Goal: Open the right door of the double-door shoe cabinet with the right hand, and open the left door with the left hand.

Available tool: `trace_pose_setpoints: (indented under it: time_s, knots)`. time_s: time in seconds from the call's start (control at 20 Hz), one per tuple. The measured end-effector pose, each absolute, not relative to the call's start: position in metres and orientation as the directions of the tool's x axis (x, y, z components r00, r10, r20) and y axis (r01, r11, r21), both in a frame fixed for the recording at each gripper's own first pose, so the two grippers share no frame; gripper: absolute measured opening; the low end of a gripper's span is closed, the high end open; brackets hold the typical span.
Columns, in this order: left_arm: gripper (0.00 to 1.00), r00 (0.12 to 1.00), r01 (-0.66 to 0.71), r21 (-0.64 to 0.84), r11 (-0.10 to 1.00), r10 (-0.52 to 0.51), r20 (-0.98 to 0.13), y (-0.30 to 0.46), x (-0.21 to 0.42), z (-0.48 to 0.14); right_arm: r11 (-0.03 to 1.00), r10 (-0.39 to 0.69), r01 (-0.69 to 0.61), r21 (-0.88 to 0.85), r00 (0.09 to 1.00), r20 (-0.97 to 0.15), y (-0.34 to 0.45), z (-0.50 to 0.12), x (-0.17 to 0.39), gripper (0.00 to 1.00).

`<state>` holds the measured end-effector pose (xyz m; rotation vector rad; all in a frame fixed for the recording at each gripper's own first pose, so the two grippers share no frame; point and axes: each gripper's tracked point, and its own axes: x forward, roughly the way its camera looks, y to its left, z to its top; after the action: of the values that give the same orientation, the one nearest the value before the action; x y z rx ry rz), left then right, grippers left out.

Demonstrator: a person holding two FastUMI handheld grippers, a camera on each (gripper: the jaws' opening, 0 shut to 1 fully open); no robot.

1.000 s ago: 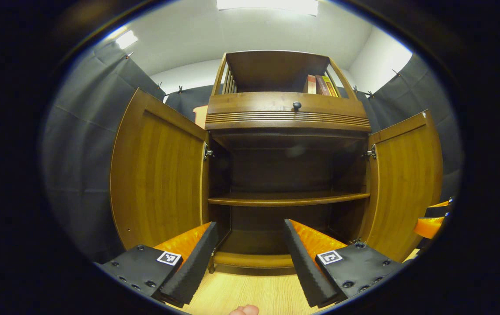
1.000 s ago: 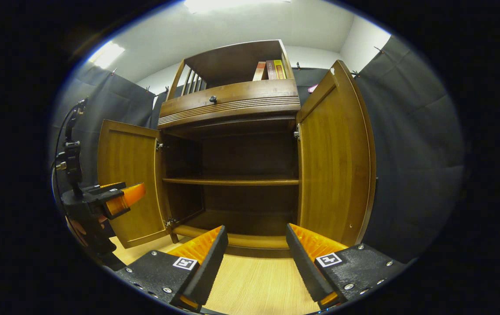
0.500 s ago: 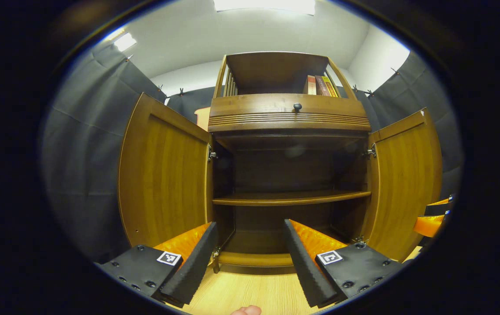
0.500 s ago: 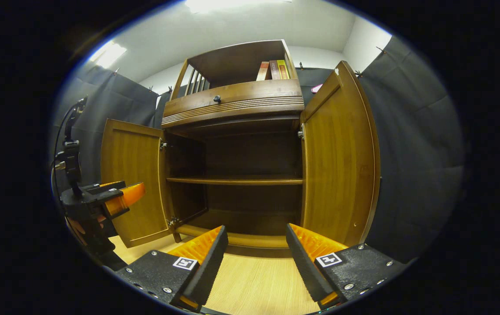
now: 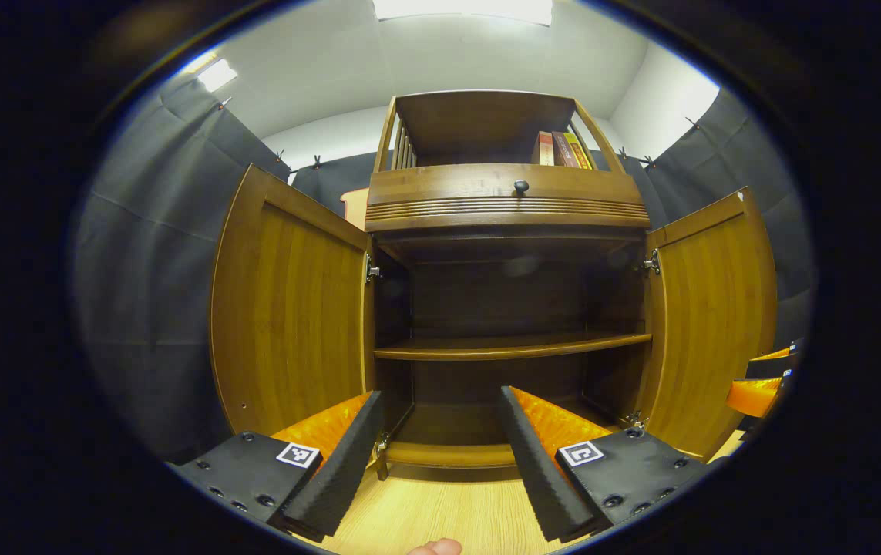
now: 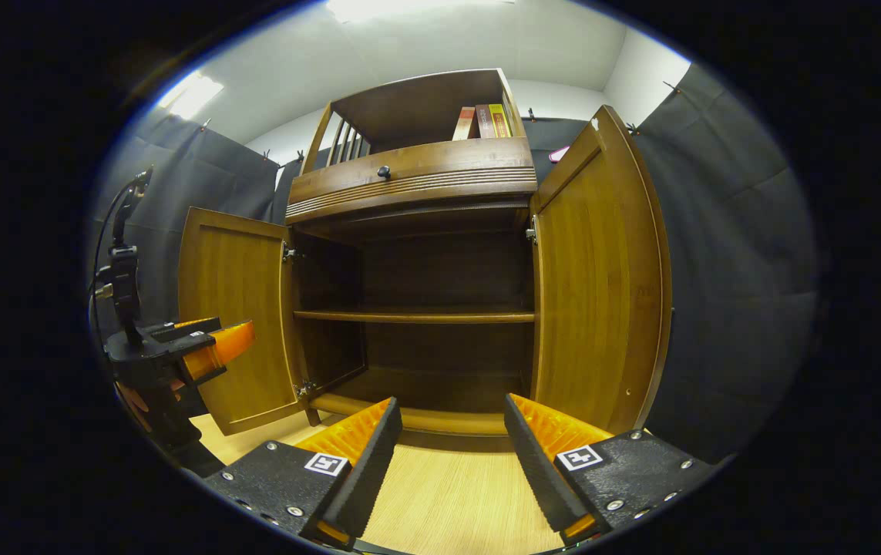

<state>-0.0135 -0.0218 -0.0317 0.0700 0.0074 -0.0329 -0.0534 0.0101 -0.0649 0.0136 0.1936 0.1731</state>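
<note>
Both doors of the brown wooden double-door shoe cabinet [image 5: 506, 231] stand swung wide. Left gripper view: the brown panelled left door [image 5: 290, 316] sits mid-left of frame, the matching right door [image 5: 710, 316] mid-right, w/ the dark interior and one wooden shelf [image 5: 509, 348] between them at centre. Above, a drawer front w/ a small dark round knob [image 5: 520, 185], plus a few upright books [image 5: 559, 149] in the open top bay.

Left gripper [image 5: 436, 447], bottom centre: fingers spread, holding nothing, clear of the cabinet over the pale wood-grain floor [image 5: 448, 512]. Right gripper [image 6: 452, 451], bottom centre of right gripper view: also spread, nothing held, apart from the right door at frame right.

Judgement: task looks done or v. nearly; what's left is a clean retreat. To do it well: keep both grippers spread, pull straight back away from the door edges, no sideways drift that could nudge a door back toward closed. If either door wants more angle, push gently on the free edge, not near the hinges [image 5: 368, 271].
</note>
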Motion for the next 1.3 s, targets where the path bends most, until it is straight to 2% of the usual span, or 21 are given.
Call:
trace_pose_setpoints:
  time_s: [1.3]
  knots:
    - [0.96, 1.0, 0.025, 0.072, 0.997, -0.024, -0.016, -0.0172, -0.0207, -0.0336, 0.986, 0.167, -0.165, 0.031, 0.967, -0.194, 0.009, -0.0647, -0.0582, 0.83]
